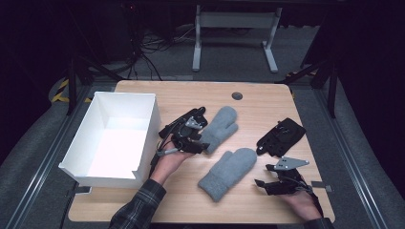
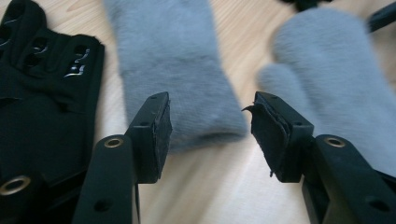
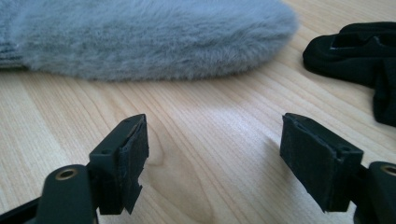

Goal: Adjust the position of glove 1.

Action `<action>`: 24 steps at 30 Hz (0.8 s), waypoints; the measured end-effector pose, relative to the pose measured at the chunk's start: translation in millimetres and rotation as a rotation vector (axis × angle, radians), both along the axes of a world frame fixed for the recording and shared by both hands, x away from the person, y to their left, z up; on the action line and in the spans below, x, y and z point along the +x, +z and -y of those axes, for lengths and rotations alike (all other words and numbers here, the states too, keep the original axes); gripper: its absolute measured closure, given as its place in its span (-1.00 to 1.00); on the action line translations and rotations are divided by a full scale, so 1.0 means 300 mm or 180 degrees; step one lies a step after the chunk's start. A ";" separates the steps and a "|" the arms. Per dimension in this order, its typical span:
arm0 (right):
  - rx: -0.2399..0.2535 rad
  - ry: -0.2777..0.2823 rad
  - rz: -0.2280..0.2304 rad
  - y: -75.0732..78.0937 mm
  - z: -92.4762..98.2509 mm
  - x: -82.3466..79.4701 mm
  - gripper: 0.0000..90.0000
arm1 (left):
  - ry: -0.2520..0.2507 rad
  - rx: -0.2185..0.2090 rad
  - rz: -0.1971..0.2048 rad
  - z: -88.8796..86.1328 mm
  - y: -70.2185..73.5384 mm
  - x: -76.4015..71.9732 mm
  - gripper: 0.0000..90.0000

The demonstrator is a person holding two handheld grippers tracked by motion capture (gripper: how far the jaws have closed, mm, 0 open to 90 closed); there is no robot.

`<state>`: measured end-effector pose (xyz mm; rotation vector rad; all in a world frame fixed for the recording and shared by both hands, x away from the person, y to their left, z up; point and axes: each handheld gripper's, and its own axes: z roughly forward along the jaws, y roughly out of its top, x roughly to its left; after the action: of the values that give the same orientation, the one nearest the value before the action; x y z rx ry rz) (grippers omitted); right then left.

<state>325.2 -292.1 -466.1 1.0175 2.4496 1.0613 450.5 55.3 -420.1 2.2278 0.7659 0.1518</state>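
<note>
Seen from above: two fluffy grey mittens lie flat on the pale wooden desk [image 1: 258, 98]. The upper grey mitten [image 1: 220, 125] has its long axis on a diagonal, rounded tip toward the far right, cuff toward the near left, where my left claw [image 1: 204, 143] sits just beside it. The lower grey mitten [image 1: 229, 172] lies roughly parallel to it, cuff toward me and tip toward the far right, between my two hands. My right claw [image 1: 260, 182] hovers low just right of that cuff.

Left gripper view: my left claw [image 2: 210, 135] stands open, nothing between its pads; the cuff end of the upper grey mitten [image 2: 175, 70] lies just ahead of the gap, a black perforated glove [image 2: 42, 93] to one side, the lower grey mitten [image 2: 336, 79] to the other.

Right gripper view: my right claw [image 3: 212, 158] is spread wide over bare wood, holding nothing; the lower grey mitten [image 3: 149, 37] lies across the background.

A second black glove [image 1: 282, 136] lies near the desk's right edge. An open white box [image 1: 95, 119] stands at the left. No brand, label or writing is legible anywhere.
</note>
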 end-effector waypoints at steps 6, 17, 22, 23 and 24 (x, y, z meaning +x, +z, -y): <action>-0.0018 0.0021 0.0080 -0.008 -0.004 -0.003 -0.48 | 0.0048 0.0029 0.0007 0.045 0.010 0.085 0.14; -0.0045 0.0091 0.0147 -0.015 -0.008 -0.006 -0.56 | 0.0147 0.0001 -0.0022 0.118 -0.006 0.215 0.25; -0.0050 0.0106 0.0134 -0.015 -0.009 -0.007 -0.58 | 0.0122 0.0051 -0.0103 0.145 -0.040 0.248 0.32; -0.0050 0.0109 0.0133 -0.015 -0.009 -0.007 -0.59 | 0.0123 0.0067 -0.0117 0.150 -0.049 0.251 0.36; -0.0047 0.0115 0.0131 -0.015 -0.009 -0.007 -0.59 | 0.0118 0.0060 -0.0156 0.152 -0.057 0.254 0.42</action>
<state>323.2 -289.3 -470.6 0.9407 2.4481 1.0630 526.7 9.6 -437.3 2.2431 0.8357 0.1233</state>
